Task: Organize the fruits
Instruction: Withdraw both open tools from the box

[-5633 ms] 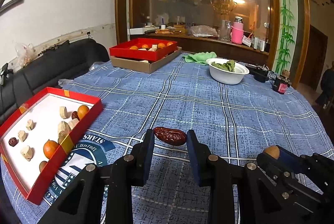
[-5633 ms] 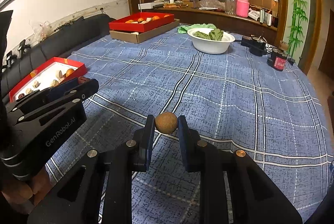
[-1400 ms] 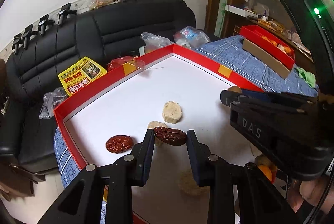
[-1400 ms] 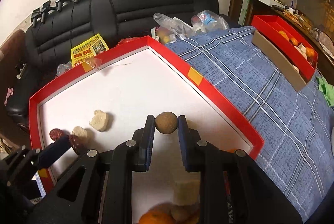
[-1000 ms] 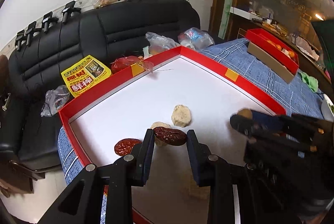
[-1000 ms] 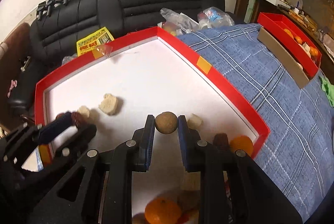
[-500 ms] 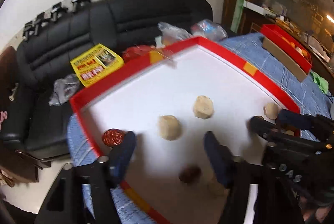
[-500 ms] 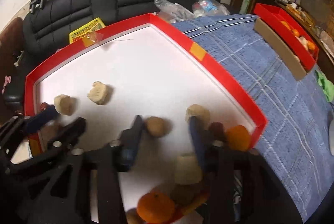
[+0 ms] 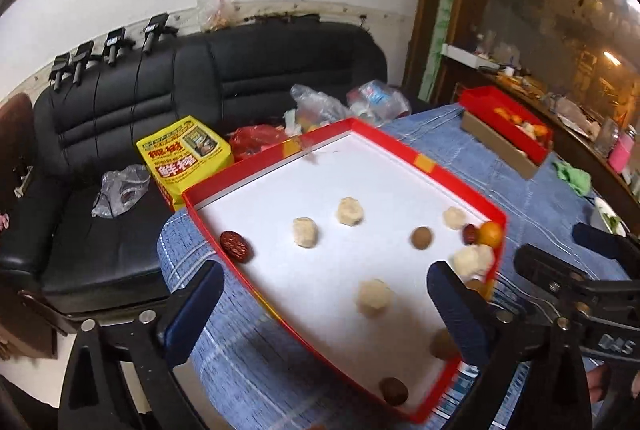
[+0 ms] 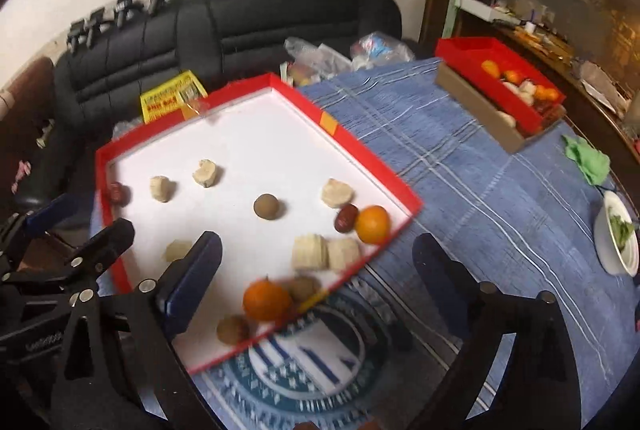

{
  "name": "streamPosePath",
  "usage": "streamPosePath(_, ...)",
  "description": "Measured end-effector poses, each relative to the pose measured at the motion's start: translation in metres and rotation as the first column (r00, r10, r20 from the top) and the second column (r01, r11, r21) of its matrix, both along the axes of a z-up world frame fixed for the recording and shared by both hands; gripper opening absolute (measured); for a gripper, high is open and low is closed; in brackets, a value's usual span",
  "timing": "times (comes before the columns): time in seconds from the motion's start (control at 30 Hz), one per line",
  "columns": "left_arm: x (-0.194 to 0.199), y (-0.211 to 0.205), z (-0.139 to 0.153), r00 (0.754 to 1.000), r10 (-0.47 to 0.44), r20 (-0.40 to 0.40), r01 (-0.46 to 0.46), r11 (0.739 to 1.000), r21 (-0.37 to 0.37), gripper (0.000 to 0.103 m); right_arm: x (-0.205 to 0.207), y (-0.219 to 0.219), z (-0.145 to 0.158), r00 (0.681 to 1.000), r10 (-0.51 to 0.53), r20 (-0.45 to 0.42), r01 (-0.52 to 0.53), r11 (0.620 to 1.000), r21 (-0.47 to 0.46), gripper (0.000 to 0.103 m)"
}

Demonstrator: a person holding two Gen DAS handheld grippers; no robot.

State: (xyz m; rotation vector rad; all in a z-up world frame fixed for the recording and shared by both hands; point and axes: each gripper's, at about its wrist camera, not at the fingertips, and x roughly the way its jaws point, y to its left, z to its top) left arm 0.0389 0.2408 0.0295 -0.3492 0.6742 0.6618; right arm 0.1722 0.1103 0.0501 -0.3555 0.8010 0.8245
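Covering the whole table ahead of both grippers is a blue checked tablecloth (image 10: 460,165), with a black sofa (image 9: 248,69) beyond its far edge. On the cloth, below and ahead of the grippers, lies a shallow red tray (image 9: 440,169) with a white floor, the largest of the task's things.

Seen from the right wrist, the right gripper (image 10: 316,258) hangs above the tray's near right corner with its jaws spread wide and nothing between the pads; they have just been opening. Seen from the left wrist, the left gripper (image 9: 324,292) hangs over the tray's near left part, jaws likewise spread wide and empty, also having just been opening. Each gripper shows at the edge of the other's view.

Far off to the right gripper's right stands a second red box (image 10: 500,77) on a brown carton, holding more fruit, with a green cloth (image 10: 588,161) and a white bowl (image 10: 618,250) nearer along that side.

Inside the tray, an orange (image 10: 267,300) lies between the right gripper's fingers and a second orange (image 10: 373,224) just ahead of them, beside a dark red date (image 10: 345,218). Pale lumps (image 10: 324,252) sit between the two oranges. A round brown fruit (image 10: 266,206) rests alone ahead of the right gripper, mid-tray. Another red date (image 9: 236,246) lies just ahead of the left gripper's left finger, against the tray wall.
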Motion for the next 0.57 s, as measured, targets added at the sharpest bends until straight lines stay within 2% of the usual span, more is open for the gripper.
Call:
streamPosePath(0.03,0.0,-0.006,0.001,1.0,-0.014,-0.004,0.014,1.0,-0.001,0.102,-0.003,-0.01,0.005,1.0,-0.004,0.009,0.004,1.0,0.009,0.103)
streamPosePath(0.13,0.0,-0.032,0.001,0.998,-0.058,-0.017,0.058,0.998,-0.018,0.102,-0.021,-0.041,0.016,0.999,0.01,0.04,-0.011,1.0,0.027,0.103)
streamPosePath(0.3,-0.012,-0.069,0.001,0.996,-0.081,-0.025,0.081,0.997,-0.007,0.102,-0.058,-0.096,0.03,0.993,0.056,0.107,-0.059,0.998,0.029,0.103)
streamPosePath(0.43,-0.027,-0.082,0.001,0.997,-0.082,-0.011,0.082,0.996,-0.027,0.102,-0.076,-0.122,0.03,0.99,0.07,0.122,-0.074,0.997,0.029,0.103)
streamPosePath(0.57,-0.03,-0.086,0.001,0.997,-0.067,-0.032,0.067,0.998,-0.013,0.102,-0.086,-0.132,0.025,0.989,0.088,0.122,-0.092,0.995,0.025,0.103)
